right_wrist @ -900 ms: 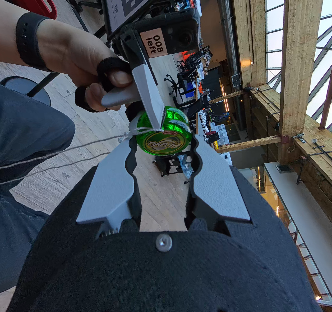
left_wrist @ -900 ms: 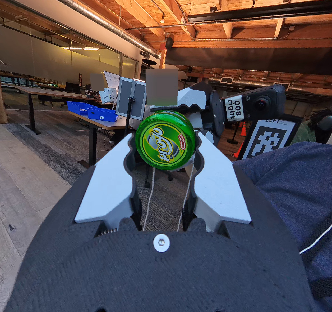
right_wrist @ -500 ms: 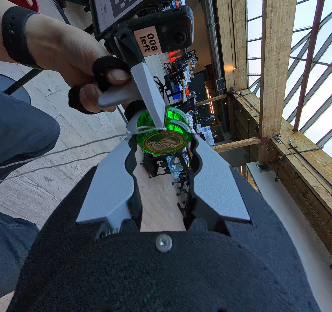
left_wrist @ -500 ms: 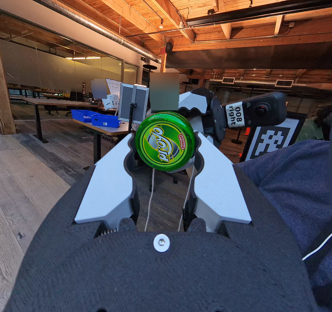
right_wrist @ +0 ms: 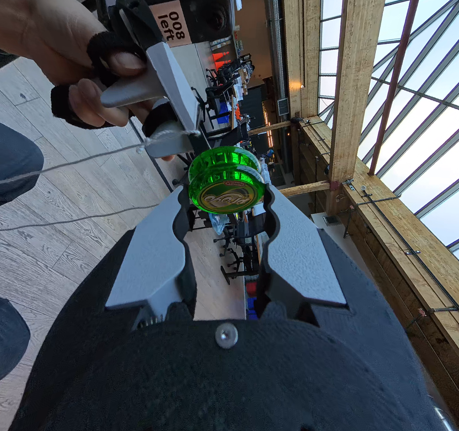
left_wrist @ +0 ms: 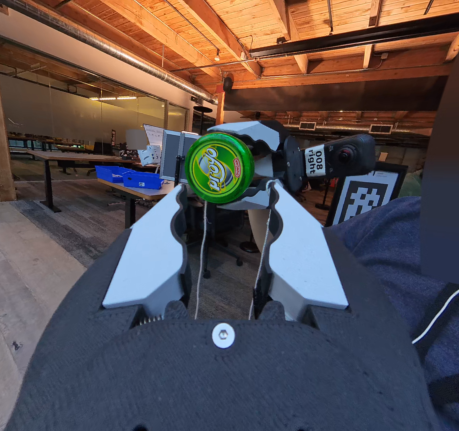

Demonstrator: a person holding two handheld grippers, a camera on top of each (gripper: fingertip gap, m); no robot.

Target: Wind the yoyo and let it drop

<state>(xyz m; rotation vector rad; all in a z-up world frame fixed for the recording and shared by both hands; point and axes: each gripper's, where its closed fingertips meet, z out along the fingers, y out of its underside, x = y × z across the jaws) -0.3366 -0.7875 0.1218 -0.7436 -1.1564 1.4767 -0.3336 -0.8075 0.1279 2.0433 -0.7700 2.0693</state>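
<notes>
A green yoyo [right_wrist: 226,188] sits between the fingertips of my right gripper [right_wrist: 226,189], which is shut on its rim. In the left wrist view the yoyo [left_wrist: 219,168] is held just beyond my left gripper [left_wrist: 228,188], clamped from above and below by the right gripper's fingers [left_wrist: 250,130]. My left gripper is open with nothing between its jaws. The white string [left_wrist: 262,250] is looped over its right fingertip and runs back down. A second strand [left_wrist: 202,245] hangs from the yoyo. In the right wrist view the string [right_wrist: 74,160] trails left from the left gripper's finger [right_wrist: 173,81].
A person's hand [right_wrist: 49,34] holds the left gripper, and a blue-clad leg [left_wrist: 385,245] is at the right. Desks with blue bins [left_wrist: 139,179] stand behind. A black-and-white marker board [left_wrist: 360,203] stands at the right. Wooden floor [right_wrist: 62,245] lies below. The tips of both grippers are at nearly the same place.
The yoyo was between the left gripper's fingertips; now it is out of them, higher and farther off, held by the right gripper alone. The string loop stays on the left finger.
</notes>
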